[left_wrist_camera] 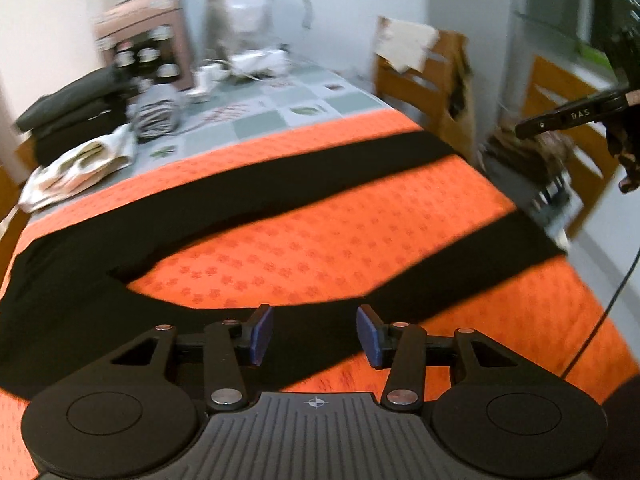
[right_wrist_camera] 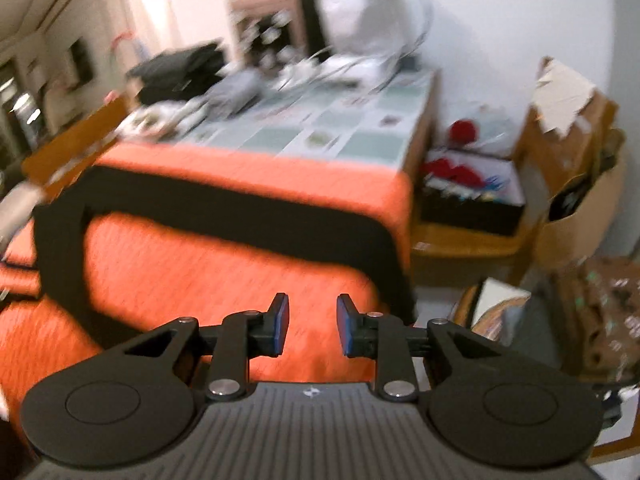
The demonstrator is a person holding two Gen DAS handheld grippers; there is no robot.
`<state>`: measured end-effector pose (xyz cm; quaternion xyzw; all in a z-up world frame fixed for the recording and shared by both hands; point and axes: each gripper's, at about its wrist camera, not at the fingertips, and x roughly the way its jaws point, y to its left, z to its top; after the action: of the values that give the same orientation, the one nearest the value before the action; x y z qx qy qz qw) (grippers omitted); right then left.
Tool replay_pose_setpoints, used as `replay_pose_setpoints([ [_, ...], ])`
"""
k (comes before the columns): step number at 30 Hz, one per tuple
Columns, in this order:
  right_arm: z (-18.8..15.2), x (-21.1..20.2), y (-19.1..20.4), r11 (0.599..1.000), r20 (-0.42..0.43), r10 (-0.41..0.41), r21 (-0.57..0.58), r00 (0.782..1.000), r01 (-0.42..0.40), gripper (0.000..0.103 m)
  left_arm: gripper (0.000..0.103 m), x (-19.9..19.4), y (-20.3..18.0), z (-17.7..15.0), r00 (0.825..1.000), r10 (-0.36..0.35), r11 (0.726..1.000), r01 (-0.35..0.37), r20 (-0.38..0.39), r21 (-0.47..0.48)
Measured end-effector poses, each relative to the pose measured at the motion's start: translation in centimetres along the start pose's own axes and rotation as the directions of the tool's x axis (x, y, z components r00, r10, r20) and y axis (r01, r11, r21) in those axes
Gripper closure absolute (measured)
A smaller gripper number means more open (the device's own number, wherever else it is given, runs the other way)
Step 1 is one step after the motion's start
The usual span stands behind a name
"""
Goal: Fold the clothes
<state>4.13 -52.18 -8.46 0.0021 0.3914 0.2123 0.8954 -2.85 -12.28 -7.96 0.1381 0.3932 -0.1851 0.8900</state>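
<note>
Clearly limp and light, the black trousers (left_wrist_camera: 256,196) lie ahead of both empty, parted tongs; their leg hems, right of the left gripper (left_wrist_camera: 315,334), suit pinching.

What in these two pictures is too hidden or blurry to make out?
- Black trousers: left wrist view, waist end hidden behind the left hand-held gripper.
- Table clutter: right wrist view, motion blur.
- Right hand-held gripper: left wrist view, cut off by the right edge.

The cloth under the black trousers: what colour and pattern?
Orange cloth with small flower-like motifs; left wrist view.
</note>
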Motion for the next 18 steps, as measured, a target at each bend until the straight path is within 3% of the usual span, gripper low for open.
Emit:
replay_pose_setpoints([
  [7,-5.4,0.7,5.2,0.985,-0.140,0.091,-0.133,0.986,-0.110,0.073,0.050,1.8,-1.6,0.1,0.998,-0.066,0.985,0.066,-0.006,0.159],
  [16,-8.0,1.9,8.7,0.951,-0.199,0.052,-0.289,0.979,-0.109,0.073,0.048,4.1,-2.2,0.9,0.994,-0.107,0.963,0.109,-0.019,0.248],
  [17,-8.1,1.9,8.7,0.947,-0.196,0.044,-0.305,0.980,-0.104,0.075,0.047,4.4,-2.3,0.9,0.994,-0.109,0.961,0.112,-0.026,0.252],
  [18,-8.1,1.9,8.8,0.942,-0.193,0.037,-0.321,0.980,-0.098,0.087,0.047,4.7,-2.3,0.9,0.994,-0.109,0.962,0.113,-0.032,0.250],
])
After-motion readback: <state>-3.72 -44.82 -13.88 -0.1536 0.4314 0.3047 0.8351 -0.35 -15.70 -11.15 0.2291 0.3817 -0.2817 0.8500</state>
